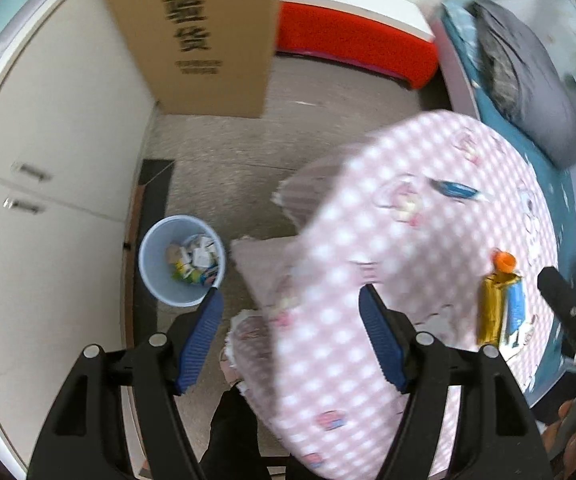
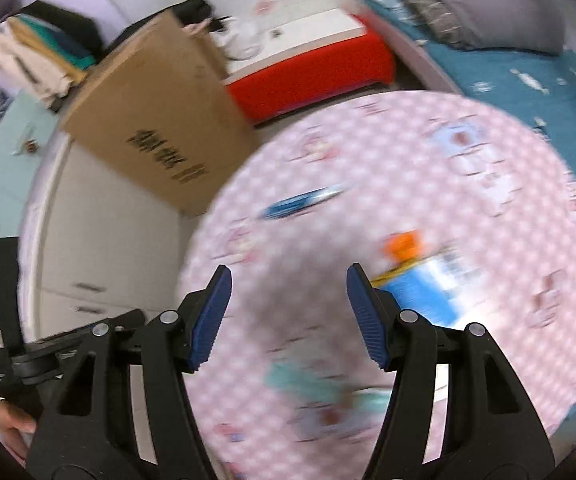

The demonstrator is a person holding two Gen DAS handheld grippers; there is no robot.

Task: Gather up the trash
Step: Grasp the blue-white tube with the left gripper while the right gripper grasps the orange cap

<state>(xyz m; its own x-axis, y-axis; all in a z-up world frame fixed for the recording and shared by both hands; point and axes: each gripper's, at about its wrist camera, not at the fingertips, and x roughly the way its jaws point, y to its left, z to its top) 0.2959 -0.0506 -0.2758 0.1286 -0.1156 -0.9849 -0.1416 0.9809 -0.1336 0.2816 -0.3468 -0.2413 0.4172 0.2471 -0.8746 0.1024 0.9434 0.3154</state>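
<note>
Jaws on the left gripper [image 1: 289,300] stand wide apart with nothing between them, hanging above the near edge of the round surface [image 1: 367,220] in its pink checked cloth and the floor [image 1: 228,160] beside it. Jaws on the right gripper [image 2: 288,280] are spread just as wide and empty, over the middle of the same surface [image 2: 407,160].

Just right of the right gripper's right pad lies a pouch [image 2: 419,280] with an orange cap and blue and gold sides (blurred here, so its print cannot be read). In the left wrist view the pouch [image 1: 501,304] lies flat near the surface's right edge, cap pointing away, well apart from the left gripper. Farther out on the cloth rests a blue wrapper [image 1: 457,190], seen as a blue streak [image 2: 303,202] from the right wrist. A pale teal scrap [image 2: 315,384] lies on the cloth near the right gripper's base, too smeared to identify.

On the floor, left of the surface and just past the left gripper's left pad, stands a light blue bin [image 1: 182,260] holding small packets and papers. Beyond it a cardboard box [image 1: 192,32] leans against white cabinets [image 1: 48,160], with a red and white bench [image 1: 351,36] behind. A bed [image 1: 559,184] with teal sheet and grey pillow [image 1: 527,80] runs along the right.
</note>
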